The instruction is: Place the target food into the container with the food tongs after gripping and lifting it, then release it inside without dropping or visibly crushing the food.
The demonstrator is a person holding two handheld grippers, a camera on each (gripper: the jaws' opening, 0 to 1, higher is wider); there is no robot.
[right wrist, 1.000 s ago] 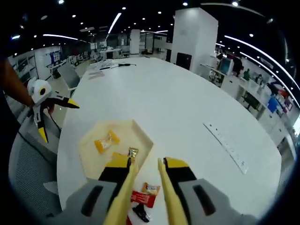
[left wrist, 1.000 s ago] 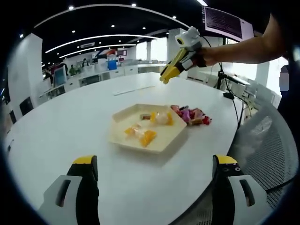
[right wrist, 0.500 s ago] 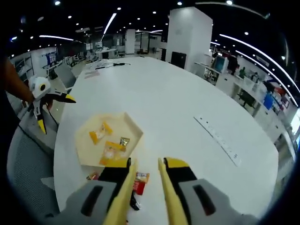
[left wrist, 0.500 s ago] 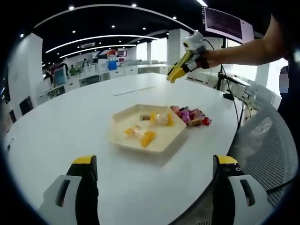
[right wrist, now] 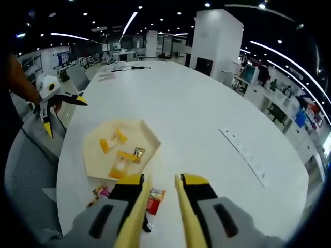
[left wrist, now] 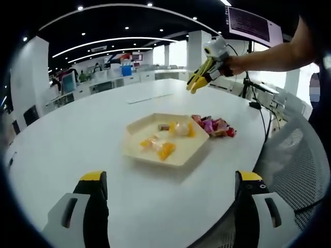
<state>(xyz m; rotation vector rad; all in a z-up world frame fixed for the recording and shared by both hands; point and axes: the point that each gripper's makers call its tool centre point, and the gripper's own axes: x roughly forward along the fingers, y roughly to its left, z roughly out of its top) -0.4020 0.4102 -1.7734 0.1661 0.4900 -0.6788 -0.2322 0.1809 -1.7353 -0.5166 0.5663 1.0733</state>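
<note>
With the right tool (right wrist: 161,178) carrying yellow tongs (right wrist: 160,217) held nearly together and empty above the wrapped sweets (right wrist: 154,199) beside the tray (right wrist: 95,142), and the left tool (left wrist: 168,178) spread wide, a hard squeeze could crush one.

Even, bright light from ceiling spots and curved strip lamps (left wrist: 108,41); window glare behind the person's forearm. White table (right wrist: 196,119) carries soft sheen, with faint shadows under the tray (left wrist: 165,139) ahead of the fingers. Strong fisheye bending toward edges. Far background is soft; centre sharp.
</note>
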